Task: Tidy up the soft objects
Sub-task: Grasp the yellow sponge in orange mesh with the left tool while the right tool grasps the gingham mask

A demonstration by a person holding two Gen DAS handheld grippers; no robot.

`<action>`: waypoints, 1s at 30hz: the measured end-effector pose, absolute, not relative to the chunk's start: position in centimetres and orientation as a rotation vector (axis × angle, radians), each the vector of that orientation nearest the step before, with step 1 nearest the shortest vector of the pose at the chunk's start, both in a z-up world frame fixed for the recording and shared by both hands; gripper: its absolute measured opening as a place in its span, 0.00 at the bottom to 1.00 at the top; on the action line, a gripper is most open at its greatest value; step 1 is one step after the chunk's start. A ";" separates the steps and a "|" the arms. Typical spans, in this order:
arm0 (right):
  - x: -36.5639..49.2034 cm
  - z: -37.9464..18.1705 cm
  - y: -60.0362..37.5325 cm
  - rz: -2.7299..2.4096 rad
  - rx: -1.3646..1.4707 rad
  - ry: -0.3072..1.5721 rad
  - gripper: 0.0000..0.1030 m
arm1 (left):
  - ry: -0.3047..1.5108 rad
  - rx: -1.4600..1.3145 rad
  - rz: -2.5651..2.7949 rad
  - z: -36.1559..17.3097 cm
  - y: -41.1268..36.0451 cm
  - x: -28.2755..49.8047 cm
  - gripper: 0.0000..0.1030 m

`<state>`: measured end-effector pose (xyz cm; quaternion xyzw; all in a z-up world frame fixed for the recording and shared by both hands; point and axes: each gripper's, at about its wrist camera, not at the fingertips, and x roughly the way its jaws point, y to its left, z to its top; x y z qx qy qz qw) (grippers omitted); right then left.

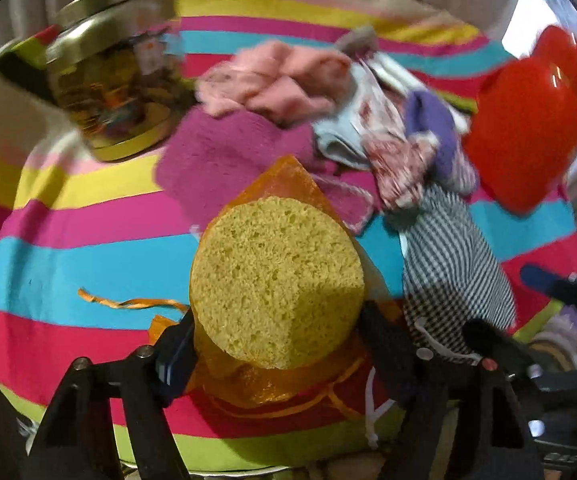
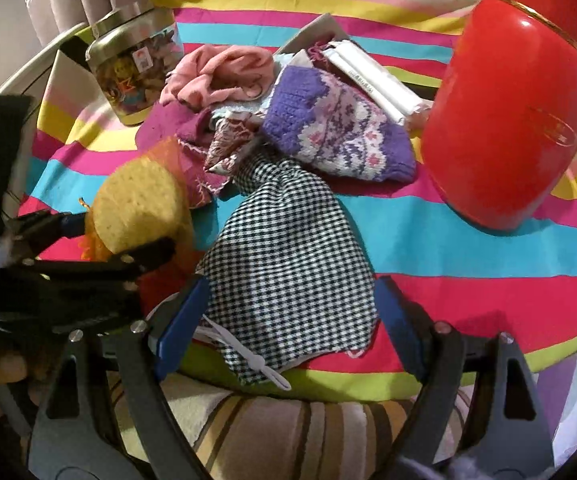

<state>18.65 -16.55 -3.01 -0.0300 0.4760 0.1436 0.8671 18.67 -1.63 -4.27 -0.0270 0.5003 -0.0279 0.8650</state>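
Striped cloth (image 2: pixel 468 240) covering a round table, bearing a glass jar (image 2: pixel 136 76), red tin (image 2: pixel 504 132), checked pouch (image 2: pixel 288 276), orange mesh bag (image 1: pixel 272 384), magenta towel (image 1: pixel 224 152).

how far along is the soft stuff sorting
Nothing looks sorted yet. The pink cloth, purple knit and magenta cloth lie in one heap. In hand: the left gripper straddles the yellow sponge; the right gripper is open around the checked pouch. The heap remains.
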 end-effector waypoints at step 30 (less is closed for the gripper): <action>21.8 -5.0 -13.2 0.365 -0.122 1.065 0.21 | 0.806 -0.259 0.008 -1.2 2.0 16.1 0.73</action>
